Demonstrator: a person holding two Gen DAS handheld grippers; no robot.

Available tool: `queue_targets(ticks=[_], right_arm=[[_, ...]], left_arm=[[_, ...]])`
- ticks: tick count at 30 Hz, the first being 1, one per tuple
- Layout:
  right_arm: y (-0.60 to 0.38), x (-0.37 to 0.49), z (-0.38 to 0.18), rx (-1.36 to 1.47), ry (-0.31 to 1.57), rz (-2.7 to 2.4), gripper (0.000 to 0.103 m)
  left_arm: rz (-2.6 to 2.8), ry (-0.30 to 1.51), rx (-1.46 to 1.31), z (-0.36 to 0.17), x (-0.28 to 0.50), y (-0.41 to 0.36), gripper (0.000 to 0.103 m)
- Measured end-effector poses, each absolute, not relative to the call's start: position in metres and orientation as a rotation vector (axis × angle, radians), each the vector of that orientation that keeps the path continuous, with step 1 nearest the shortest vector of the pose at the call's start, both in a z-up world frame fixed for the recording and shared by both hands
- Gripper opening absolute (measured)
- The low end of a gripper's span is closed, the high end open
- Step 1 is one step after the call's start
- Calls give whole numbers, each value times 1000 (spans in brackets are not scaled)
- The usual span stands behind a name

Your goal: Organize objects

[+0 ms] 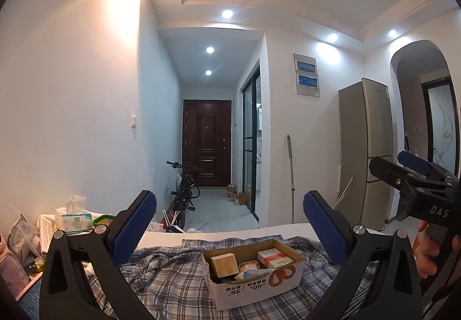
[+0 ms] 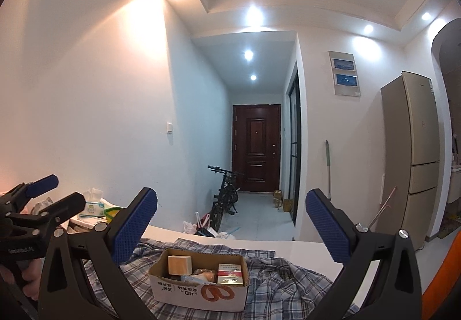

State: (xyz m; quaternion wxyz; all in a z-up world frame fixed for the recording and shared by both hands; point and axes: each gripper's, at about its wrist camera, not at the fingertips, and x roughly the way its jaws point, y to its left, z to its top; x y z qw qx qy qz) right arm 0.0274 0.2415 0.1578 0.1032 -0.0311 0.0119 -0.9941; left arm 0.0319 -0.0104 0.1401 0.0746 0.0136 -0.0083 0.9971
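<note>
- Open cardboard box (image 1: pixel 253 288) sitting on a blue-and-white plaid cloth (image 1: pixel 173 285) spread over a white table (image 1: pixel 230 232), pretty much dead center below both cameras.
- Packed with small stuff: tan block (image 1: pixel 224 263) on the left side, red-and-white carton (image 1: pixel 272 256) on the right, some wrapped bits between, too small to make out.
- Left gripper (image 1: pixel 229 230) hanging above and in front of the box, blue pads spread wide, nothing between them.
- Right gripper (image 2: pixel 230 230) same deal, fingers wide apart and empty, box framed in the gap.
- Each gripper showing at the edge of the other's view, with a hand (image 1: pixel 429 250) on the handle.
- Tissue pack (image 1: pixel 75 219) plus bags and clutter off at the table's left end.
- Further out: bicycle (image 1: pixel 185 193) against the hallway wall, dark red door (image 1: pixel 206 142) at the end, gold fridge (image 1: pixel 366 147) on the right.
</note>
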Motion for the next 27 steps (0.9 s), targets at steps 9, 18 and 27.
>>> queue_targets(ticks=[9,18,27], right_arm=[[245,54,154,-163,68,-2991,102],[254,60,142,-128,-10,-2954,100],[259,60,122,-87,-64,-2954,99]], left_arm=[[2962,-62,80,138,54,-7,103],[3019,-42,5,128,51,-7,103],[3041,-56,80,105,63,-11,103]])
